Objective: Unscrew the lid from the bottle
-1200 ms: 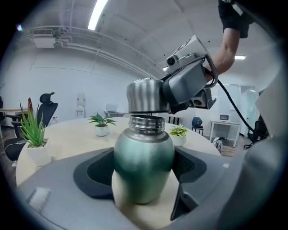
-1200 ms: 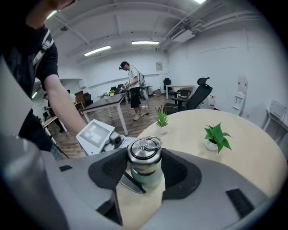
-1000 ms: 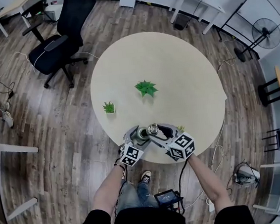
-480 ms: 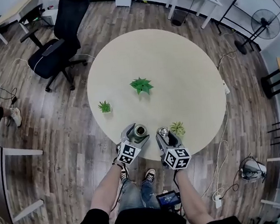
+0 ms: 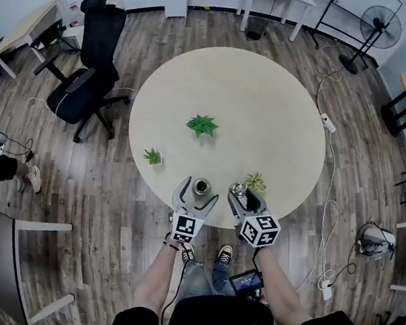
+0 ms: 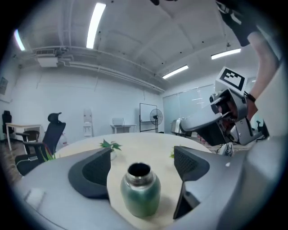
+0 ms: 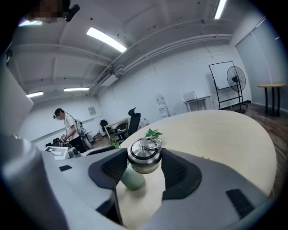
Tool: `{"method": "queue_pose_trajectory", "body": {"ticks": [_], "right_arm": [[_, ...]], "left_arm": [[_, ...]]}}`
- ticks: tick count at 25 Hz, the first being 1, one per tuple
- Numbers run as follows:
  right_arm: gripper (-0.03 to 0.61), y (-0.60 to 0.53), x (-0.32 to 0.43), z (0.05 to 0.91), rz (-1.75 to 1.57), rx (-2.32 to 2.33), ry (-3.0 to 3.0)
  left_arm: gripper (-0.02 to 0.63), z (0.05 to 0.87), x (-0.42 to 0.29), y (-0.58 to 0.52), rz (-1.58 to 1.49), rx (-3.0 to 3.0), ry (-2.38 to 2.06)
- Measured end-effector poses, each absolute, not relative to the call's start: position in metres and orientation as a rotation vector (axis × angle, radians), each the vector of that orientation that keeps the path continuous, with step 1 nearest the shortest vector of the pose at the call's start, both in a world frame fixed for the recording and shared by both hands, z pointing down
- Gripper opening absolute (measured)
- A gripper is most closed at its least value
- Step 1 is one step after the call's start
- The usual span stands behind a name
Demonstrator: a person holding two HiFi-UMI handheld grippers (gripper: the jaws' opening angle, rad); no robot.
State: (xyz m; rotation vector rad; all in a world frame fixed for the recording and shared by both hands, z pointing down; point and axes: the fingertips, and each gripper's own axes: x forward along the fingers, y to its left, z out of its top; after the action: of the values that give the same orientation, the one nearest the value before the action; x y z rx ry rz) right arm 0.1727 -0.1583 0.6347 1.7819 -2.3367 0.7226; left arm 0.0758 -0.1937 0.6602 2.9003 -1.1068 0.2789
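Head view: round pale tabletop [image 5: 254, 102], three small green plants [image 5: 201, 125] spread across, one just beside right gripper [image 5: 240, 190]; bottle [image 5: 201, 187] upright near front edge.

Left gripper view: left gripper [image 6: 141, 157] opening, ribbed dark pads either side of green bottle and clear of it, steel neck uncapped.

Right gripper view: clenched on shiny steel lid [image 7: 144, 156] with ring handle; person [image 7: 67, 128] standing far behind.

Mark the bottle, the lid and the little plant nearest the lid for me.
bottle [image 6: 140, 197]: left gripper view, on its green body below the open neck.
lid [image 7: 144, 162]: right gripper view, on its steel side under the ring.
little plant [image 5: 255, 182]: head view, on its leaves.
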Motion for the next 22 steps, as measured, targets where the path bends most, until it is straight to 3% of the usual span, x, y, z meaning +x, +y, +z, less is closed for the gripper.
{"method": "queue_pose_trajectory", "body": {"ticks": [8,11,16,20,22], "right_arm": [[0.241,-0.134,0.174,0.554,0.492,1.781,-2.438],[0.241,-0.121,0.176,0.527,0.392,1.775,-2.46],[0.241,-0.109,0.183,0.495,0.267,1.779,-2.485],[0.241,-0.111,0.187,0.478,0.216,1.803,-2.496],[0.241,-0.11,0.186,0.473,0.194,1.806,-2.503]], "left_arm": [[0.434,0.532,0.046,-0.172,0.079,2.881,-1.376],[0.404,0.499,0.04,-0.157,0.043,2.856,-1.451],[0.255,0.46,0.034,-0.14,-0.028,2.86,-1.563],[0.01,0.444,0.028,-0.136,-0.043,2.844,-1.659],[0.002,0.438,0.028,-0.134,-0.053,2.848,-1.659]]}}
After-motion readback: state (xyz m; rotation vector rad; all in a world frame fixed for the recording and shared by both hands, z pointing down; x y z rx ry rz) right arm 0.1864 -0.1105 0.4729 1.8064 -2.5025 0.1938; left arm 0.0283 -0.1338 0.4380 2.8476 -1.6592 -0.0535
